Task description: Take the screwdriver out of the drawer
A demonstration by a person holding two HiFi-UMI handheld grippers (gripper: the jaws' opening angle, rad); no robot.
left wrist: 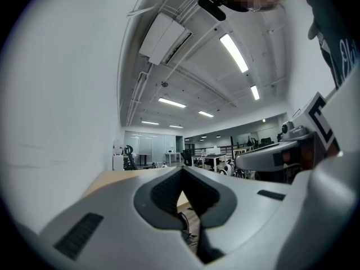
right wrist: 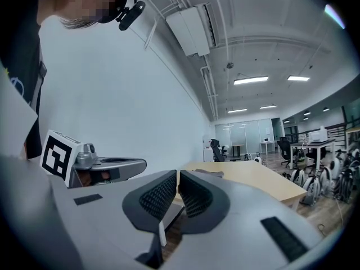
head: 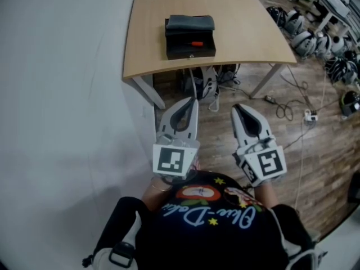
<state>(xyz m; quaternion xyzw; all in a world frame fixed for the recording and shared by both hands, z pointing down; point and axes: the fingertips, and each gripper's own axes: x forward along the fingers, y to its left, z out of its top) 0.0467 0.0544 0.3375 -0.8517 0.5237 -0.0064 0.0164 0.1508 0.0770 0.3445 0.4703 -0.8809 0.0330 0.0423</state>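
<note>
A black drawer box (head: 190, 38) stands on the wooden table (head: 247, 21), its drawer pulled out toward me. Inside lies a screwdriver (head: 194, 43) with an orange handle. Both grippers are held level in front of my chest, over the floor and short of the table's near edge. The left gripper (head: 194, 101) (left wrist: 181, 172) has its tips together with nothing between them. The right gripper (head: 237, 108) (right wrist: 177, 173) is shut and empty too. In the right gripper view the box (right wrist: 209, 174) shows far off on the table (right wrist: 259, 181).
A white wall (head: 62, 94) runs along the left, close to the table. Cables and gear (head: 211, 83) lie under the table, and a power strip (head: 310, 116) with cords is on the wooden floor at the right. Several helmet-like devices (head: 306, 41) line the far right.
</note>
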